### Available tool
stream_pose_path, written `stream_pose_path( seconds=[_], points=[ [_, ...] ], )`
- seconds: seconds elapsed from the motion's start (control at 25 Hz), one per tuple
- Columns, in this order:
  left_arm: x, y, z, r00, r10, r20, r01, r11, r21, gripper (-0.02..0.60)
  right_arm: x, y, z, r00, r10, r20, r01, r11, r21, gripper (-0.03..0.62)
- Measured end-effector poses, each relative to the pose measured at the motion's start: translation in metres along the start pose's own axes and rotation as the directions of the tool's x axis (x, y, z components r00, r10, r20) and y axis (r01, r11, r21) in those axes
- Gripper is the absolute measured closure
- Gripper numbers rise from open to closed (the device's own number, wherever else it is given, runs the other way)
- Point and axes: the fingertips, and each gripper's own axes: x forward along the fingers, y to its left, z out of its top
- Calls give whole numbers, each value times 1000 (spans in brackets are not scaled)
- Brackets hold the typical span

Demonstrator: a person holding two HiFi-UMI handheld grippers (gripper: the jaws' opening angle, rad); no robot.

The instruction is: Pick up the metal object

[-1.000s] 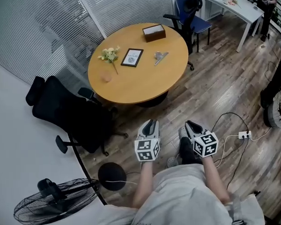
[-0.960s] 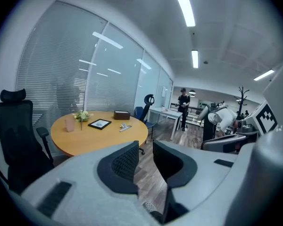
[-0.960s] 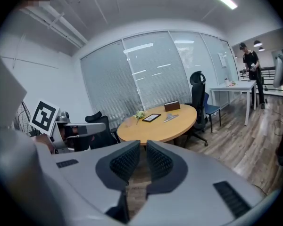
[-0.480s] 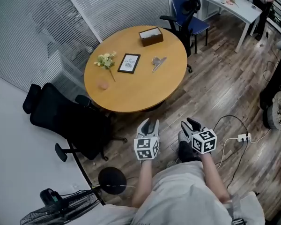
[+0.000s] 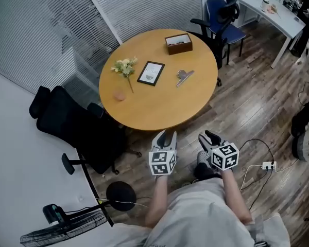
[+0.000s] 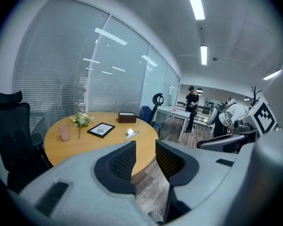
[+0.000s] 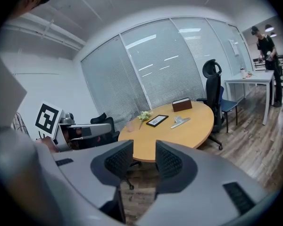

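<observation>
The metal object point(image 5: 184, 76), a small silvery piece, lies on the right part of the round wooden table point(image 5: 154, 112), beside a framed picture point(image 5: 151, 73). It also shows in the left gripper view point(image 6: 131, 135) and the right gripper view point(image 7: 181, 122). My left gripper point(image 5: 165, 136) and right gripper point(image 5: 208, 138) hover side by side over the floor, just short of the table's near edge and well apart from the object. Both point at the table. Their jaws have just been opening and stand open, with nothing between them point(image 6: 145, 147) point(image 7: 144, 149).
On the table also sit a brown box point(image 5: 178, 43), a flower sprig point(image 5: 124, 67) and a pink cup point(image 5: 120, 95). A black office chair point(image 5: 72, 122) stands at the left, a blue chair point(image 5: 224, 19) and white desk point(image 5: 278, 12) beyond. A fan point(image 5: 62, 225) and power strip point(image 5: 268, 165) lie on the floor.
Both grippers have come closer to the table's near edge, and the table sits lower and nearer in the head view. The jaws of both stand wider apart than before.
</observation>
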Motion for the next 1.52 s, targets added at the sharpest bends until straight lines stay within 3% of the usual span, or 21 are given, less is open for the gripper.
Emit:
stream_pose_path(
  seconds=[0.44,0.72,1.0,1.52],
  points=[
    [61,7,25,996,71,-49,-70,997,17,466,31,-69,25,999,45,-16,-43,996,80,457],
    [99,2,27,994,74,-82,-76,997,-18,466,40,-115,43,998,55,4,-55,991,121,454],
    [114,-14,38,1000,18,-24,-20,998,-65,466,29,-149,53,997,35,63,-47,981,188,454],
    [122,1,15,998,17,-65,-23,995,-95,468,51,-156,42,999,50,3,-50,982,185,454]
  ],
)
